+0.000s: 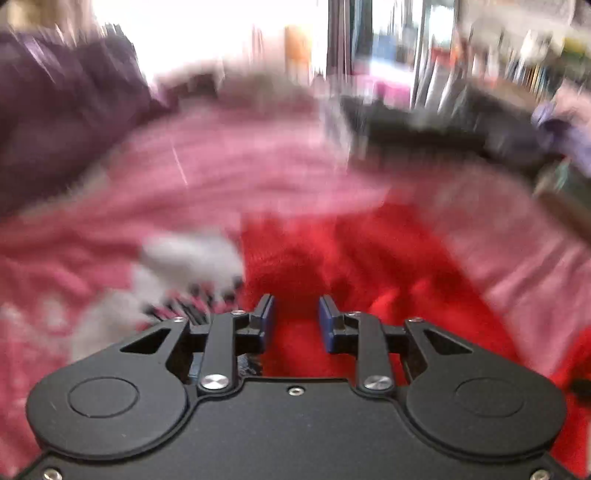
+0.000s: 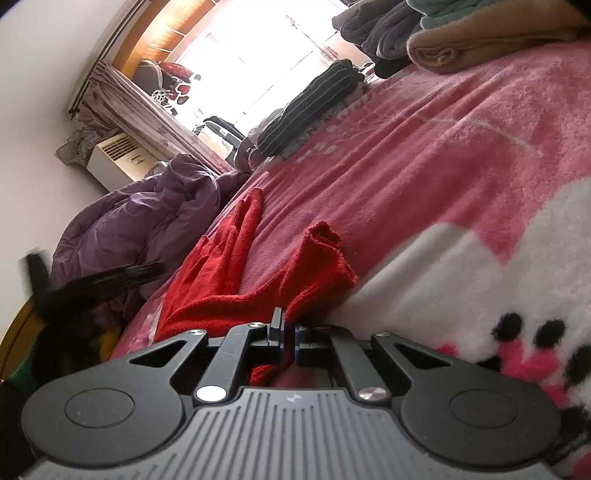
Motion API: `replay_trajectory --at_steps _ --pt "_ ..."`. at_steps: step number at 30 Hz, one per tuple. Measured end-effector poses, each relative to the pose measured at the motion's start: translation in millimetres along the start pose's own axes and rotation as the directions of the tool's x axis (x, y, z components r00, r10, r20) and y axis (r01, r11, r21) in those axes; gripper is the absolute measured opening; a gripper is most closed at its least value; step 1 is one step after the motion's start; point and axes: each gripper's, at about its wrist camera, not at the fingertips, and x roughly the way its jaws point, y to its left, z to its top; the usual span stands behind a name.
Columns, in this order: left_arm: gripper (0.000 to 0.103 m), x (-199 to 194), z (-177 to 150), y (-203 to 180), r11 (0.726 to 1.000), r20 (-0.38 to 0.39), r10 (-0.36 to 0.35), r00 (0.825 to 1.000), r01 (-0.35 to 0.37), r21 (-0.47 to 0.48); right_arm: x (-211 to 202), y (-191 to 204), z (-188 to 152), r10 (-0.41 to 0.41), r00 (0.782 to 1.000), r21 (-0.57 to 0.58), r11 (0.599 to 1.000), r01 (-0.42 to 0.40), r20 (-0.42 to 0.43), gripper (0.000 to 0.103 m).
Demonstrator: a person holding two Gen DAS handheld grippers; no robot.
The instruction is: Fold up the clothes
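A red cloth (image 2: 221,295) lies crumpled on the pink blanket (image 2: 443,147), one corner standing up in a fold. My right gripper (image 2: 290,330) is shut on the red cloth's near edge, and fabric hangs below the pads. The left wrist view is heavily blurred by motion. There my left gripper (image 1: 296,314) hovers over the red cloth (image 1: 369,266), its blue pads (image 1: 267,317) apart with nothing pinched between them. In the right wrist view the left gripper (image 2: 122,275) shows as a dark smear beside the cloth's left side.
A purple duvet (image 2: 147,214) is heaped at the bed's left. A dark striped garment (image 2: 310,107), a folded tan blanket (image 2: 480,40) and a pile of dark clothes (image 2: 376,29) lie at the far end. A white cartoon print (image 2: 480,295) covers the near blanket.
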Motion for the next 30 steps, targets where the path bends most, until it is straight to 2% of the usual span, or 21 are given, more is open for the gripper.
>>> replay_trajectory --at_steps 2,4,6,7,10,13,15,17,18,19,20,23,26,27,30 --pt "0.025 11 4 2 1.0 -0.01 0.007 1.0 -0.007 0.02 1 0 -1 0.004 1.0 -0.002 1.0 -0.004 -0.001 0.003" --pt "0.025 -3 11 5 1.0 0.038 0.005 0.999 -0.005 -0.007 1 0 -1 0.008 1.0 -0.005 1.0 -0.008 0.0 0.003" --pt "0.025 3 20 12 0.998 0.046 0.004 0.999 -0.002 -0.062 1 -1 -2 0.014 1.0 -0.008 1.0 -0.014 0.003 0.003" --pt "0.025 8 24 16 0.996 0.041 0.002 0.999 0.002 -0.086 1 -1 -2 0.017 1.0 -0.01 1.0 -0.017 0.004 0.003" --pt "0.026 40 32 24 0.992 -0.04 -0.028 0.999 0.023 -0.124 1 -2 -3 0.026 1.0 -0.013 1.0 -0.026 0.006 0.003" --pt "0.027 27 44 32 0.986 -0.017 -0.02 1.0 0.016 -0.166 1 -2 -3 0.027 1.0 -0.013 1.0 -0.027 0.006 0.003" --pt "0.027 -2 41 36 0.976 0.059 -0.025 0.998 0.037 -0.216 0 -1 -5 0.027 1.0 -0.015 1.0 -0.027 0.008 0.003" --pt "0.029 -34 26 36 0.963 0.109 -0.04 0.993 0.067 -0.262 0 -1 -5 0.027 1.0 -0.018 0.999 -0.027 0.009 0.003" --pt "0.043 -48 14 35 0.957 0.121 -0.046 0.992 0.078 -0.279 0 -1 -5 0.027 1.0 -0.019 0.999 -0.027 0.01 0.003" --pt "0.067 -63 -2 33 0.95 0.126 -0.052 0.991 0.088 -0.3 0 -1 -6 0.028 1.0 -0.019 0.999 -0.028 0.01 0.003" --pt "0.072 -77 -18 31 0.942 0.132 -0.058 0.99 0.098 -0.32 0 -1 -6 0.029 1.0 -0.02 0.999 -0.029 0.01 0.003" --pt "0.074 -116 -64 21 0.927 0.123 -0.088 0.989 0.127 -0.354 -1 -1 -6 0.029 1.0 -0.02 0.999 -0.029 0.008 0.003" --pt "0.085 -152 -106 10 0.919 0.157 -0.081 0.984 0.135 -0.371 -1 1 -5 0.025 1.0 -0.021 0.999 -0.025 0.006 0.003" --pt "0.089 -163 -118 5 0.922 0.175 -0.079 0.981 0.138 -0.362 0 1 -5 0.022 1.0 -0.023 0.999 -0.022 0.003 0.003" --pt "0.089 -190 -143 -12 0.949 0.229 -0.121 0.966 0.18 -0.258 0 4 -4 0.005 1.0 -0.035 0.999 -0.005 -0.008 0.003"
